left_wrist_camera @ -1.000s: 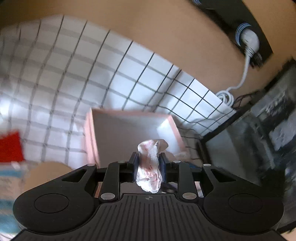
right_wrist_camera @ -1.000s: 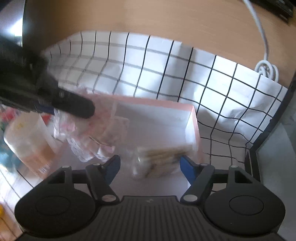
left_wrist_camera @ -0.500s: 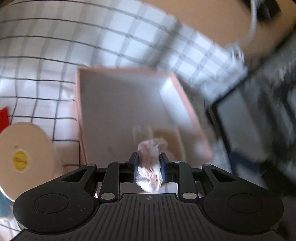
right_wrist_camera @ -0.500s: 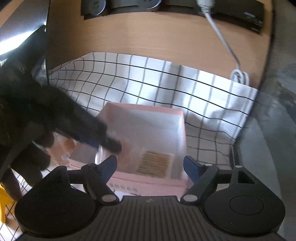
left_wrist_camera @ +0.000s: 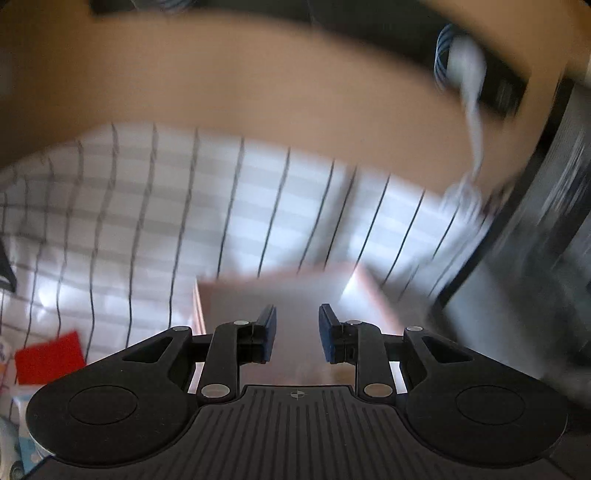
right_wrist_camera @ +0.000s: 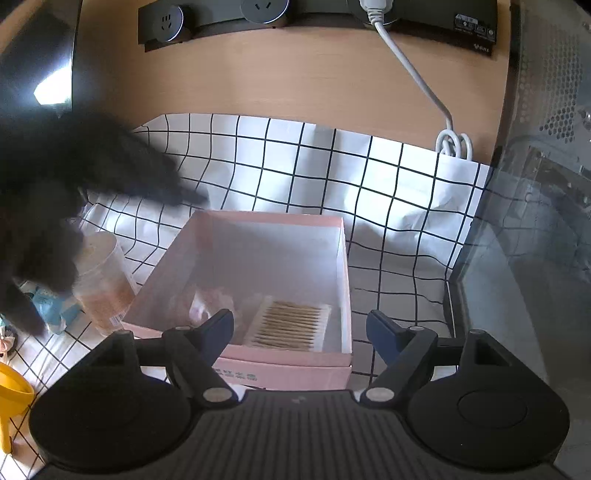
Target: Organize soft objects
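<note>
Standing parted with nothing between its blue pads, the left gripper hangs over the pink box; its view is smeared by blur.

Right gripper: jaws wide apart, empty, poised above the near wall of the pink box.

Contents of the box: one clear packet of cotton swabs, lying flat at the near right; one crumpled clear wrapper with pink-and-white contents, lying just left of the swabs, partly hidden behind the right gripper's left finger.

Under the box: white cloth with black grid lines, spread over a wooden tabletop.

Left of the box: clear cylindrical container, upright, just beside the box wall; a blurred dark shape, apparently the left gripper's body, above it.

Far edge: black power strip with a white cable.

Left fringe: red item; yellow item.
</note>
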A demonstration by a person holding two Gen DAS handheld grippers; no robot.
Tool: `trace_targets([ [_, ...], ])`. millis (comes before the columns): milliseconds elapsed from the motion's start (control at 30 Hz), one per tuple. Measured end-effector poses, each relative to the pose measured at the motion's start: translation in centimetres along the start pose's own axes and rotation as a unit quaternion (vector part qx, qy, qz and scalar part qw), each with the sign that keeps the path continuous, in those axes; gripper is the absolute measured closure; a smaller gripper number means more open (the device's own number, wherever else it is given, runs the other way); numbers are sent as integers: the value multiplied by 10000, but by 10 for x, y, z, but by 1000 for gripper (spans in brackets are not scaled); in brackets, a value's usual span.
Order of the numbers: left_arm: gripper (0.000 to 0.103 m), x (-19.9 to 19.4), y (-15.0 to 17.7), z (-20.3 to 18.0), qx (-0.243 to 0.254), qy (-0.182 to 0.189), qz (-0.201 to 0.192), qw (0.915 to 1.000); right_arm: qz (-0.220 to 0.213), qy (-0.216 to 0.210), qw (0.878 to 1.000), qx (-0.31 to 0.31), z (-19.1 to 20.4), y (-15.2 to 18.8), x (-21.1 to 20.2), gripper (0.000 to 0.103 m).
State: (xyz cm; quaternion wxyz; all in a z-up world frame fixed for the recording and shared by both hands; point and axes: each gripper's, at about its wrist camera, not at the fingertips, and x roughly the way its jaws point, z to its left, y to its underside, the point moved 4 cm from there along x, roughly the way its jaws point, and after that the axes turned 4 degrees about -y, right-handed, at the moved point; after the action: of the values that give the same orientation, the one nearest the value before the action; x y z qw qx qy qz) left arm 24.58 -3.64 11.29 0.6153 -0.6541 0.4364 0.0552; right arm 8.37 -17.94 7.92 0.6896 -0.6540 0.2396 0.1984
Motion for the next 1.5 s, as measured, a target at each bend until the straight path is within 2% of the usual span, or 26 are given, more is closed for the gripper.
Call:
trace_targets([
  [67, 75, -30, -9, 7, -167, 119, -314, 9993, -22, -37, 10000, 30, 5, -3, -4, 23],
  [167, 75, -79, 1, 28, -216, -15, -578, 9981, -24, -174, 9998, 12, 19, -9, -7, 23],
  [267, 75, -128, 32, 71, -385, -347, -766, 9957, -32, -346, 9993, -169, 41, -9, -9, 23],
  [333, 75, -162, 60, 106, -679, -723, -865, 9913, 11, -531, 9981, -315, 59, -4, -8, 23],
  [400, 75, -187, 87, 142, -1118, -1174, -904, 9826, 104, -747, 9960, -471, 76, 4, -5, 23],
  [533, 76, -224, 148, 210, -2311, -2152, -808, 9454, 449, -1144, 9883, -907, 120, 26, 7, 23],
  [567, 76, -229, 162, 219, -2470, -2328, -739, 9377, 546, -1227, 9857, -1016, 131, 31, 10, 23],
  [600, 76, -231, 171, 224, -2530, -2387, -673, 9351, 628, -1297, 9834, -1104, 141, 36, 12, 23],
  [767, 75, -222, 203, 225, -2244, -2268, -179, 9476, 892, -1440, 9760, -1367, 180, 51, 17, 23],
  [933, 75, -201, 205, 243, -2216, -2312, -134, 9472, 1027, -1281, 9754, -1472, 191, 59, 13, 23],
  [1000, 76, -189, 202, 250, -2226, -2215, -67, 9494, 1045, -1227, 9760, -1462, 191, 59, 10, 23],
  [1067, 75, -176, 199, 251, -2031, -2014, 67, 9582, 1020, -1216, 9755, -1524, 193, 59, 5, 23],
  [1167, 75, -158, 201, 236, -1333, -1724, 316, 9754, 1015, -1134, 9750, -1618, 199, 57, 4, 23],
  [1233, 75, -154, 207, 225, -946, -1722, 412, 9796, 1079, -1169, 9755, -1517, 202, 53, 7, 23],
  [1367, 75, -160, 218, 221, -633, -1873, 446, 9792, 1277, -1676, 9699, -1222, 223, 35, 12, 23],
  [1500, 75, -184, 216, 241, -1130, -1742, 216, 9780, 1596, -2499, 9465, -1271, 276, 11, 22, 23],
])
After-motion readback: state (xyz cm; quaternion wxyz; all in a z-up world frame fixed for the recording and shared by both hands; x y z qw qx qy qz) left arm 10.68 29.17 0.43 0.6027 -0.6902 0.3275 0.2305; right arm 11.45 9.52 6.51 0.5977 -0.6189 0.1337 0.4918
